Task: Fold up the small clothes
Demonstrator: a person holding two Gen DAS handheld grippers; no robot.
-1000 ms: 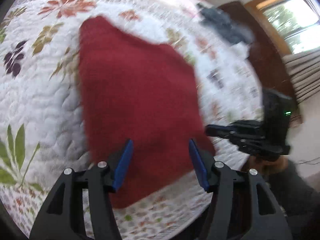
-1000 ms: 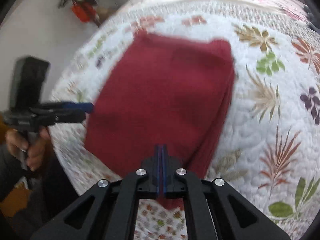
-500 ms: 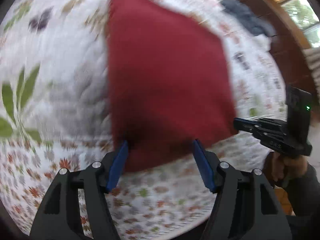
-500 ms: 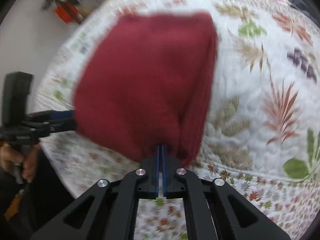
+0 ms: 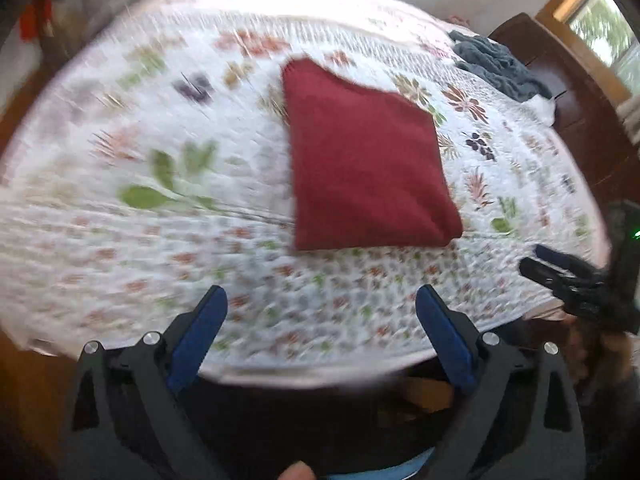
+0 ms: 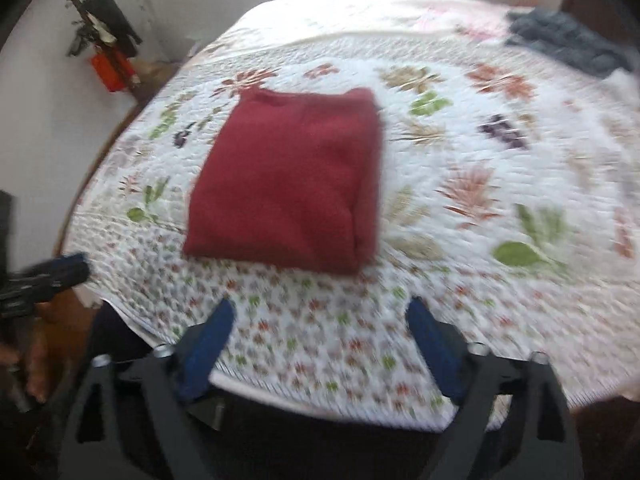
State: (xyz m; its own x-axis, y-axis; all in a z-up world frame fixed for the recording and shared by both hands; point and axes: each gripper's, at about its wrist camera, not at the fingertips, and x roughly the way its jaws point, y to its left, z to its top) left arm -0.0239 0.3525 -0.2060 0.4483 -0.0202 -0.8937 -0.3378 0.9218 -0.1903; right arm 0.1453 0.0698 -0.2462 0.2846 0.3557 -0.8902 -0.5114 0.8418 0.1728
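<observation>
A dark red knitted garment (image 5: 360, 160) (image 6: 288, 184) lies folded into a flat rectangle on the floral quilted bedspread (image 5: 168, 208) (image 6: 500, 168). My left gripper (image 5: 320, 304) hangs open over the bed's near edge, well short of the garment, nothing between its blue pads. My right gripper (image 6: 320, 316) is open too, pulled back from the garment's near edge and empty. Each gripper shows at the side of the other's view: the right gripper (image 5: 568, 276) at the right, the left gripper (image 6: 48, 276) at the left.
A grey-blue heap of cloth (image 5: 500, 64) (image 6: 568, 36) lies at the far right of the bed, beside a dark wooden headboard (image 5: 580, 120). A red object (image 6: 110, 70) stands by the wall at the left. The bed's near edge (image 6: 320, 396) runs just below my fingers.
My right gripper let go of the red garment and opened. Both grippers drew back towards the bed's near edge, and the garment now lies flat and folded.
</observation>
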